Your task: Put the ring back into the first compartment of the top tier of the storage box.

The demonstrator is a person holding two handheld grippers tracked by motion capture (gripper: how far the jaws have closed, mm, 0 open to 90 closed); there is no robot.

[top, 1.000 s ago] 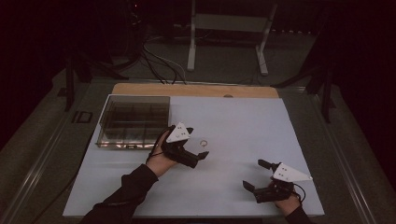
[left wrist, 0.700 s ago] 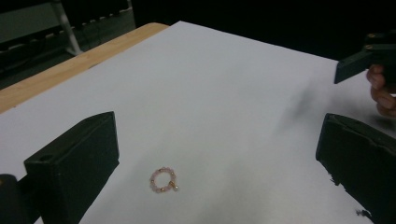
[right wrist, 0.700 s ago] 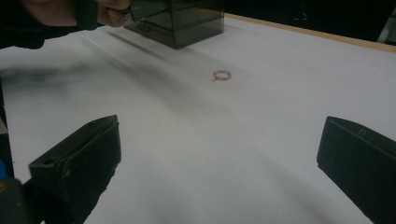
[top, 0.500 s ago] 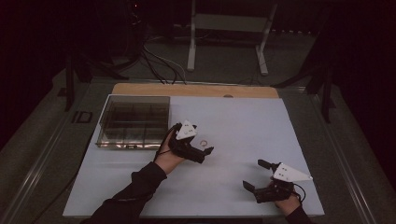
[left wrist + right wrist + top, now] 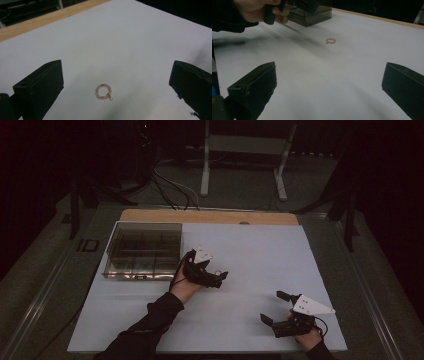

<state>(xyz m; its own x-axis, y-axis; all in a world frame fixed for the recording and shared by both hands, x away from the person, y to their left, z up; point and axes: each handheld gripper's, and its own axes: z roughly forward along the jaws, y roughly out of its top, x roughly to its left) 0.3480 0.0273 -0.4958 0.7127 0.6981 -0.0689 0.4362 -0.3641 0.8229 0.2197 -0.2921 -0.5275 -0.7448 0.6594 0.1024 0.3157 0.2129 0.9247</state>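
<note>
A small pink bead bracelet with gold beads and a tiny pearl charm lies flat on the white tabletop. My left gripper hovers over it, open wide, and the bracelet sits between the jaws without touching either. From above, the left gripper is near the table's middle, with the bracelet at its tips. My right gripper rests open near the front right edge, with nothing between its jaws. In its own view the right gripper faces the bracelet from a distance.
A smoky clear box with several compartments stands at the back left of the table, just left of the left hand. A wooden strip runs along the far edge. Cables and a stand's legs lie on the floor beyond.
The left gripper has moved right and slightly forward, so its jaws now stand over the bracelet. The right gripper has stayed put.
</note>
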